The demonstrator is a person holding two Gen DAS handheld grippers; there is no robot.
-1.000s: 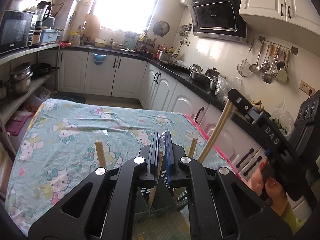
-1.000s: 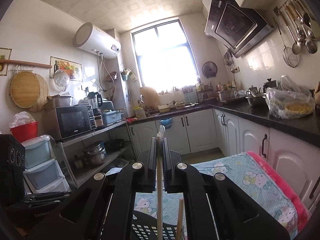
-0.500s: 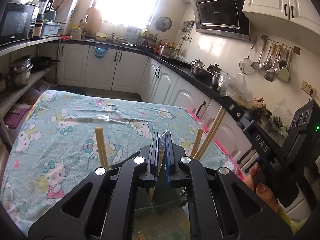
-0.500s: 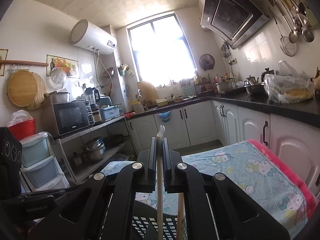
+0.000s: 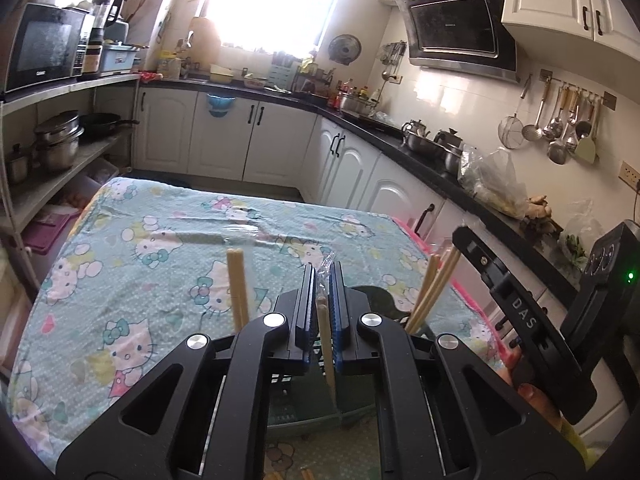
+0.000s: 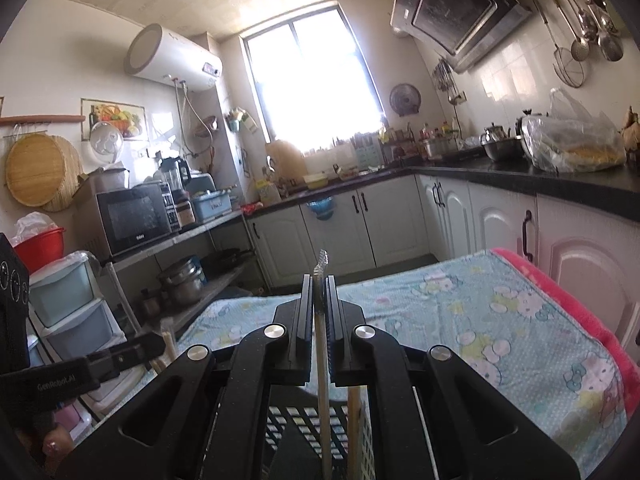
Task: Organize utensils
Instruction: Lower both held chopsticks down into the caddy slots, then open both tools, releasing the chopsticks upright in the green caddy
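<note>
We see a kitchen with white cabinets round a counter [image 5: 132, 264] under a cartoon-cat cloth. At its near edge stands a dark slotted holder [image 6: 304, 428], directly below both claws. Each claw, left [image 5: 323, 312] and right [image 6: 319, 316], is clenched on a wrapped chopstick [image 5: 326, 352], long axis nearly upright, tip pointing down into the holder.

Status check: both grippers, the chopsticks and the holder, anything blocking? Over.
Left gripper shut on wrapped chopstick. Right gripper shut on its chopstick, above dark slotted holder. Nothing blocking.
</note>
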